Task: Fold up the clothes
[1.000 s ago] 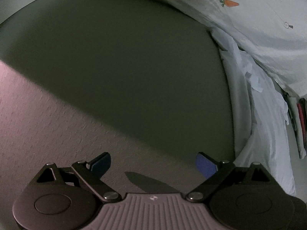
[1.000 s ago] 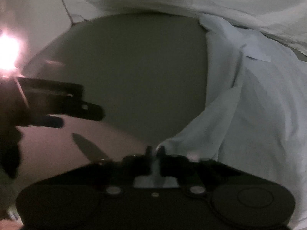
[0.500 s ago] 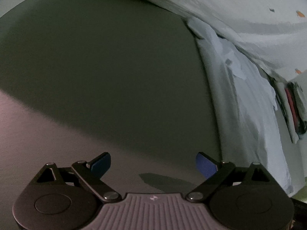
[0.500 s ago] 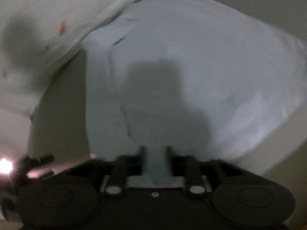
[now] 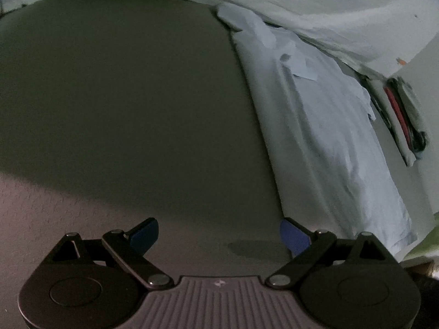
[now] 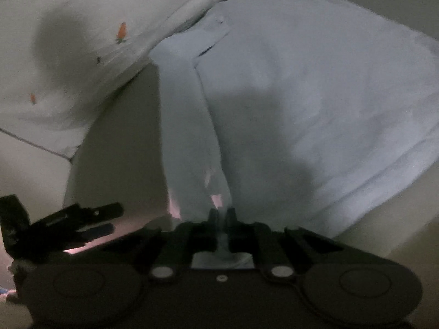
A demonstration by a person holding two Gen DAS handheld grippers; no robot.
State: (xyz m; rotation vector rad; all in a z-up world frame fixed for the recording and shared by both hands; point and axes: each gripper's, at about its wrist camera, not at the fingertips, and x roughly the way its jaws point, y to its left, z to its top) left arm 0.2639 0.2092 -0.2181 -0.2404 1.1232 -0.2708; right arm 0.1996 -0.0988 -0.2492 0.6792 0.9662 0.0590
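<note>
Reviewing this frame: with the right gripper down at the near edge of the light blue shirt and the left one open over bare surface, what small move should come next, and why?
Probably bring the open left gripper across to the light blue shirt and pinch its near edge. The right gripper looks shut on a strip of shirt fabric, while the left holds nothing and sits over the bare grey surface beside the shirt. A fold likely needs both corners held.

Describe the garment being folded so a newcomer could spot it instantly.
Start at the dark olive surface. Along its edge beside the carrot-print sheet lies a pale blue shirt, its hem pinched in the right gripper. It alone is plain and collared.
</note>
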